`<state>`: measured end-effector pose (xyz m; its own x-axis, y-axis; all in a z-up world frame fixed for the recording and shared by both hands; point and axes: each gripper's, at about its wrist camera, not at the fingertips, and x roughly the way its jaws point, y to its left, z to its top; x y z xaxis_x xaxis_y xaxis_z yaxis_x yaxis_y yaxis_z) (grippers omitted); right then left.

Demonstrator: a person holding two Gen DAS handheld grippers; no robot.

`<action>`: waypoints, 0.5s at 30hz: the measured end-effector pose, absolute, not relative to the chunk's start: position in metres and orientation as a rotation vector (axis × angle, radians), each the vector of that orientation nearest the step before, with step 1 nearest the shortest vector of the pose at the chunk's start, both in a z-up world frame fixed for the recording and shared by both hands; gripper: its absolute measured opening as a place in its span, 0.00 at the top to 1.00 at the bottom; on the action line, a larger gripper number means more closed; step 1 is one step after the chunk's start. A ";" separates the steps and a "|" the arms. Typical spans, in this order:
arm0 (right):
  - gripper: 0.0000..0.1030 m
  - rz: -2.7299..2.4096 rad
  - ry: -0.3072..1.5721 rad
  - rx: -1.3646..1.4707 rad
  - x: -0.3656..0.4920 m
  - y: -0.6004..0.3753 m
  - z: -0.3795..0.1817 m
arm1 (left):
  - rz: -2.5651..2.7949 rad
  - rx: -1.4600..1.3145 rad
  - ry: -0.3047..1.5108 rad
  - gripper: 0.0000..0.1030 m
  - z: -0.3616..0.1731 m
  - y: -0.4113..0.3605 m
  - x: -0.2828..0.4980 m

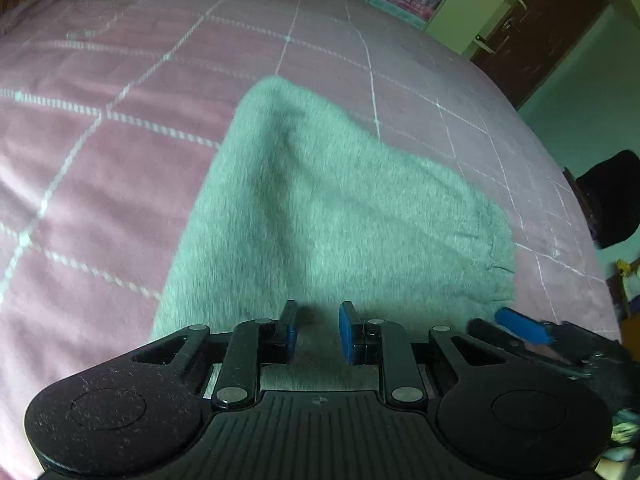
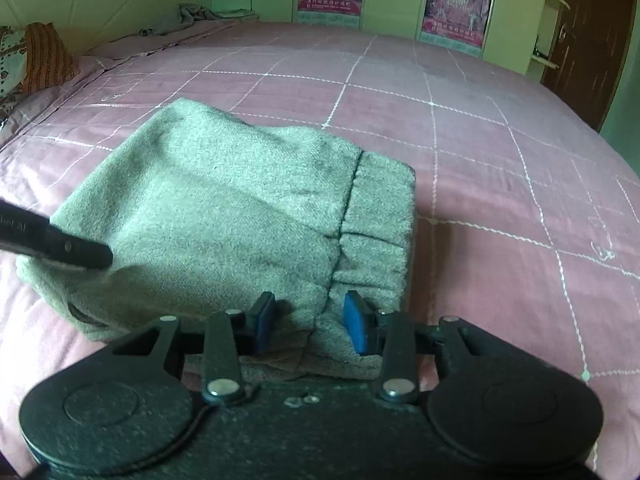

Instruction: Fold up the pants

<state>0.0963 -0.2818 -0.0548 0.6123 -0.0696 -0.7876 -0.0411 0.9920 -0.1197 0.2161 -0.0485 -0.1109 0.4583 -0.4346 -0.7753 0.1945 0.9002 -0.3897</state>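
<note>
Right gripper (image 2: pixel 310 316): jaws apart, straddling folded grey fleece pants (image 2: pixel 224 216), lower centre.
Left gripper (image 1: pixel 317 326): jaws apart, unclamped.
Risk: closing could snag only the top layer, undoing the fold on the pink checked bed (image 2: pixel 480 128).

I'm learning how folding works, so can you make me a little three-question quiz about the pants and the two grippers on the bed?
1. True or false: the pants lie on a pink checked blanket.
2. Which part of the pants sits at the right gripper? A) the gathered waistband B) a zipper C) a button
3. Fill in: the fingers of the left gripper have a ____ between them.

Key
1. True.
2. A. The gathered band runs down to that gripper's fingers.
3. Gap. The fingers are apart, with gray cloth showing between them.
</note>
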 end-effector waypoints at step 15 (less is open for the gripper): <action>0.48 -0.012 0.773 -0.065 0.162 -0.277 -0.018 | -0.356 -0.134 0.995 0.80 -0.113 -0.080 0.295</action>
